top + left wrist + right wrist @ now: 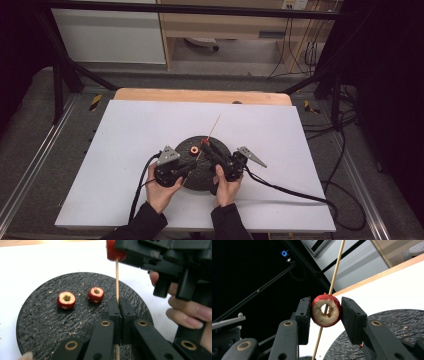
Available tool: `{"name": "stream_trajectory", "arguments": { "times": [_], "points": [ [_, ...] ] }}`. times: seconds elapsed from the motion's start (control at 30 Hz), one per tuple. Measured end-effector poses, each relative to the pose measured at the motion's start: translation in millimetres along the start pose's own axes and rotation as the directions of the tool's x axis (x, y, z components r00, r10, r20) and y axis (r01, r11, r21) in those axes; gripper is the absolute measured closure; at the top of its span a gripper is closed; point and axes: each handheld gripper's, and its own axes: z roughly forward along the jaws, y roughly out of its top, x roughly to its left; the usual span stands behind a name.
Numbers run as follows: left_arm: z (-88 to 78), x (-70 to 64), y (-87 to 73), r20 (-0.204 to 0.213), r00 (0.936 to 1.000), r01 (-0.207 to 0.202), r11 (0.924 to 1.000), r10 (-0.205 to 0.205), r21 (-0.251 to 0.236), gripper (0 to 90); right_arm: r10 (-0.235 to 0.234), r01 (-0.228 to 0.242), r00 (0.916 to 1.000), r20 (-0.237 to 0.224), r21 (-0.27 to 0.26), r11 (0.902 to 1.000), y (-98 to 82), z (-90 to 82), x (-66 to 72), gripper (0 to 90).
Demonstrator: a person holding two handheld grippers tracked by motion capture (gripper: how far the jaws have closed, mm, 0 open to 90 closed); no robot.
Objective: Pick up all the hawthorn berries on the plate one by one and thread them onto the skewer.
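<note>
Skewer (116, 277) | L claw (119, 305) clamped on it | R claw (325, 311) grips cored fruit (326, 310), skewer thru hole

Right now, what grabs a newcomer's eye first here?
A cored red fruit threaded on a thin wooden skewer, pinched between the right gripper fingers above the plate's edge. The left gripper clamps the skewer lower down, over the round black plate. Two more cored red fruits sit on the plate amid crumbs.
</note>
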Motion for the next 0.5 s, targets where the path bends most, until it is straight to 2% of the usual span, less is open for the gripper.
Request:
{"name": "stream_trajectory", "arguments": {
  "times": [0.5],
  "points": [
    [6.6, 0.6, 9.1, -0.01, 0.9998, -0.015, 0.9999, 0.015, 0.0, 88.7, -0.004, 0.004, 1.0, -0.001, 0.036, 0.9994, -4.8, -1.6, 0.6, 61.4]
  ]
}}
